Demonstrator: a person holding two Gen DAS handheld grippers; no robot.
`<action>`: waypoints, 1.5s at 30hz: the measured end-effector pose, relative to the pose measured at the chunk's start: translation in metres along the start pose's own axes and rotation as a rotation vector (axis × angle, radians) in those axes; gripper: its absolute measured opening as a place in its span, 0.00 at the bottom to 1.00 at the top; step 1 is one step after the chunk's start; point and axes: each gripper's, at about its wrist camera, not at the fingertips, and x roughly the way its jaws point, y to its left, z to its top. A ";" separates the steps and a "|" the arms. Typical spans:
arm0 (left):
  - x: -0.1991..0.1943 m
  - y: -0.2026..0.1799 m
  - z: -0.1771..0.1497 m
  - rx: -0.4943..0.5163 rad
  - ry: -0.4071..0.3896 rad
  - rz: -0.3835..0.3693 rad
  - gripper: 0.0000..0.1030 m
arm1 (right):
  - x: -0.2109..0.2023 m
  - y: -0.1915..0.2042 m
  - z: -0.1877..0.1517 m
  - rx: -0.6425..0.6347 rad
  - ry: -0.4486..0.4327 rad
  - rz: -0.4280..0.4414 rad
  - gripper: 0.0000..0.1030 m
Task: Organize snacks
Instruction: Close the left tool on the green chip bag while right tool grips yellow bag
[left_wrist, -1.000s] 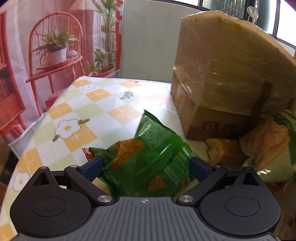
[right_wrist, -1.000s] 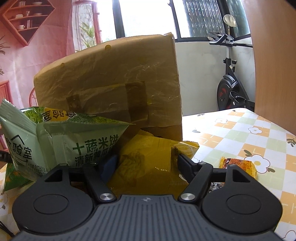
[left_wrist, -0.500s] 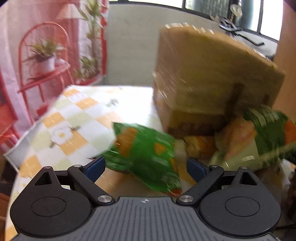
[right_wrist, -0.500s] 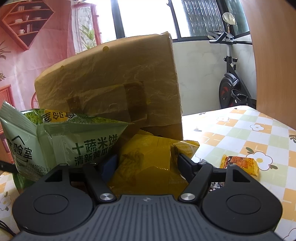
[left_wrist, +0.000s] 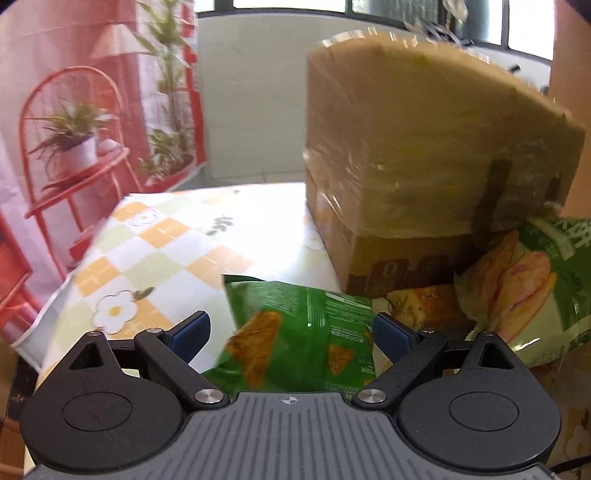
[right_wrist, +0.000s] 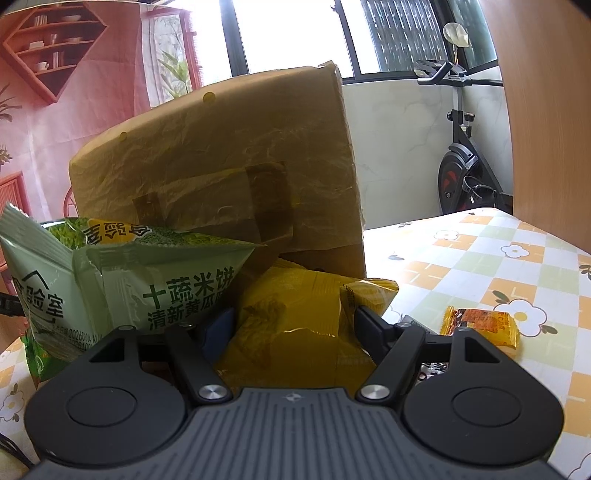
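my left gripper (left_wrist: 290, 330) has its fingers spread wide, and the dark green chip bag (left_wrist: 295, 328) lies between them on the surface (left_wrist: 177, 240); its right edge sits just beside the right pad, a gap shows on the left, and i can't tell whether either pad touches it. my right gripper (right_wrist: 293, 325) also stands apart, with the yellow snack bag (right_wrist: 295, 317) filling the space between its fingers; whether the pads actually press on it is hard to make out. straight ahead, a big cardboard box (right_wrist: 221, 166) wrapped in crinkled film and tape blocks most of the view from both cameras. a pale green rice cracker bag (right_wrist: 122, 280) leans against the box's front, beside the yellow bag, and part of it is cut off at the left edge of the right view. in the left view a small crumpled yellowish packet (left_wrist: 424, 302) lies between the chip bag and the box, too blurred to read. a small orange candy wrapper (right_wrist: 484, 325) lies apart on the checked flower cloth to the right. an exercise bike (right_wrist: 461, 155) stands beyond the surface.
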 end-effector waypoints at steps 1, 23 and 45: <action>0.005 -0.003 -0.001 0.009 0.009 0.010 0.94 | 0.000 0.000 0.000 0.003 0.000 0.002 0.72; 0.006 -0.010 -0.036 -0.184 0.001 0.002 0.89 | 0.002 -0.002 -0.001 0.018 -0.002 0.016 0.72; 0.004 -0.007 -0.059 -0.258 -0.030 0.022 0.80 | 0.002 -0.002 -0.001 0.020 -0.001 0.020 0.72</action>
